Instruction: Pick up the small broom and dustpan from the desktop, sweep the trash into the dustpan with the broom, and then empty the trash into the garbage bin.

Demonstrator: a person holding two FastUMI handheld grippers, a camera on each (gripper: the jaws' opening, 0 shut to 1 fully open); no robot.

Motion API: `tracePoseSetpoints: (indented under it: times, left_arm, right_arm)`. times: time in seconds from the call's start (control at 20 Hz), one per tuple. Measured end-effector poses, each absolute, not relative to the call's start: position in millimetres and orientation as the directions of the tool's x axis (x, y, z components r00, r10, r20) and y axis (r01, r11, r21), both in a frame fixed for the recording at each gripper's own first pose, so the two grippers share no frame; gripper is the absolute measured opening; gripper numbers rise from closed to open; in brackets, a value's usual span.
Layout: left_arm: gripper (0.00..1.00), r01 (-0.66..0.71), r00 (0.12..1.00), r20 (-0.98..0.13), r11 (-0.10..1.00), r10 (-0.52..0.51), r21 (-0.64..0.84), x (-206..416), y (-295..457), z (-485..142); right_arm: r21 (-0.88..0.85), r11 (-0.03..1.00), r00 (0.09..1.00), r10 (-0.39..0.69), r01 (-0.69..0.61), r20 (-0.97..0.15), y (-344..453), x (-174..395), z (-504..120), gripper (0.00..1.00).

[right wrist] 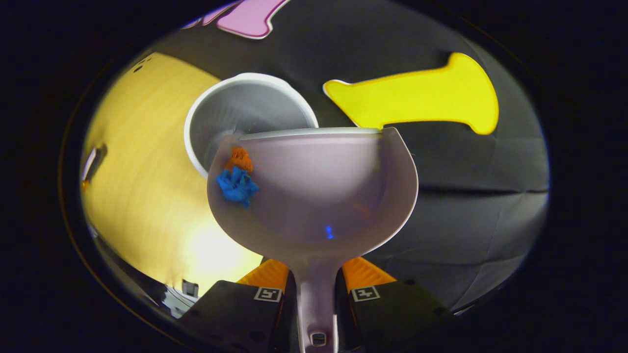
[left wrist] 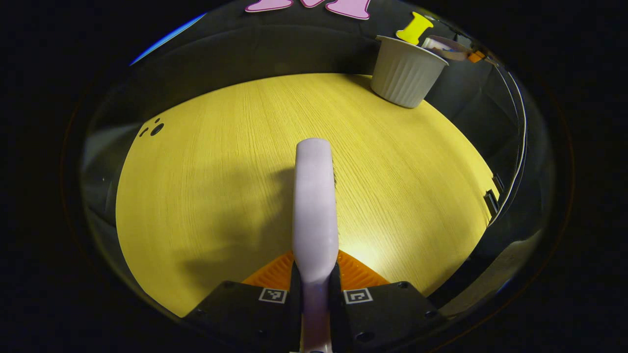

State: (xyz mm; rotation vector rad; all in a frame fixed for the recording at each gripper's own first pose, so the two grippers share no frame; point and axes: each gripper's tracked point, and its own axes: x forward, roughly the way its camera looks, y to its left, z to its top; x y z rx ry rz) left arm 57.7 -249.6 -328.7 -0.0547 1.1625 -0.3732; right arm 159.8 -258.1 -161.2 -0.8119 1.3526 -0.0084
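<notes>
In the left gripper view my left gripper (left wrist: 315, 283) is shut on the pale lilac broom (left wrist: 314, 206), which points forward above the yellow wooden desktop (left wrist: 206, 171). The white ribbed garbage bin (left wrist: 406, 72) stands at the desk's far right corner. In the right gripper view my right gripper (right wrist: 316, 287) is shut on the handle of the pale lilac dustpan (right wrist: 319, 191). The pan is tipped to the left, its front lip over the bin (right wrist: 245, 105). A blue scrap (right wrist: 237, 185) and an orange scrap (right wrist: 240, 159) lie against the pan's left wall near the lip.
A hand with the other gripper (left wrist: 454, 49) shows just beyond the bin in the left gripper view. The desk's edge (left wrist: 490, 206) drops off at the right, and small dark holes (left wrist: 156, 128) mark its far left. Black cloth walls the booth behind the bin.
</notes>
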Motion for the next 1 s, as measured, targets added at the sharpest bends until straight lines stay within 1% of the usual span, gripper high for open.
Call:
tracePoseSetpoints:
  times: [0.1, 0.15, 0.2, 0.25, 0.35, 0.4, 0.45, 0.5, 0.55, 0.8, 0.85, 0.9, 0.95, 1.0]
  left_arm:
    - [0.28, 0.253, 0.346, -0.885, 0.939, -0.311, -0.231, 58, -250, -329]
    - [0.28, 0.249, 0.348, -0.885, 0.940, -0.310, -0.231, 57, -251, -329]
    - [0.28, 0.244, 0.349, -0.884, 0.941, -0.310, -0.234, 57, -252, -329]
    - [0.28, 0.240, 0.348, -0.885, 0.942, -0.311, -0.237, 56, -253, -329]
    - [0.27, 0.237, 0.346, -0.887, 0.943, -0.306, -0.234, 55, -252, -328]
    - [0.28, 0.235, 0.345, -0.888, 0.944, -0.304, -0.232, 54, -252, -329]
    - [0.28, 0.232, 0.346, -0.888, 0.945, -0.303, -0.232, 54, -252, -328]
    - [0.26, 0.229, 0.346, -0.888, 0.945, -0.303, -0.233, 54, -252, -329]
    - [0.27, 0.224, 0.346, -0.888, 0.946, -0.302, -0.234, 54, -253, -328]
    - [0.27, 0.216, 0.358, -0.888, 0.951, -0.290, -0.223, 55, -252, -329]
    - [0.28, 0.212, 0.360, -0.888, 0.952, -0.288, -0.222, 56, -251, -328]
    - [0.28, 0.206, 0.363, -0.887, 0.953, -0.285, -0.222, 56, -252, -329]
    - [0.27, 0.201, 0.367, -0.887, 0.955, -0.281, -0.220, 56, -252, -329]
    - [0.28, 0.197, 0.369, -0.887, 0.956, -0.277, -0.217, 57, -252, -329]
  right_arm:
    - [-0.523, 0.695, 0.235, -0.472, -0.493, -0.849, -257, 164, -165, 0.36]
    - [-0.527, 0.689, 0.237, -0.477, -0.498, -0.847, -257, 170, -167, 0.37]
    - [-0.522, 0.691, 0.232, -0.474, -0.500, -0.849, -253, 166, -165, 0.33]
    - [-0.513, 0.695, 0.220, -0.471, -0.504, -0.854, -252, 164, -166, 0.37]
    - [-0.508, 0.689, 0.209, -0.474, -0.518, -0.856, -252, 167, -166, 0.37]
    - [-0.508, 0.681, 0.207, -0.476, -0.527, -0.854, -253, 168, -167, 0.40]
    - [-0.511, 0.667, 0.210, -0.481, -0.543, -0.851, -252, 170, -166, 0.36]
    - [-0.514, 0.647, 0.218, -0.484, -0.563, -0.848, -251, 173, -165, 0.36]
    - [-0.514, 0.636, 0.225, -0.481, -0.576, -0.847, -250, 175, -164, 0.37]
    - [-0.518, 0.640, 0.232, -0.479, -0.568, -0.847, -249, 181, -171, 0.36]
    - [-0.514, 0.648, 0.234, -0.472, -0.562, -0.850, -250, 180, -172, 0.36]
    - [-0.513, 0.657, 0.238, -0.466, -0.552, -0.852, -251, 178, -172, 0.40]
    - [-0.512, 0.667, 0.244, -0.458, -0.541, -0.854, -253, 177, -172, 0.37]
    - [-0.512, 0.678, 0.253, -0.450, -0.527, -0.856, -254, 177, -171, 0.37]
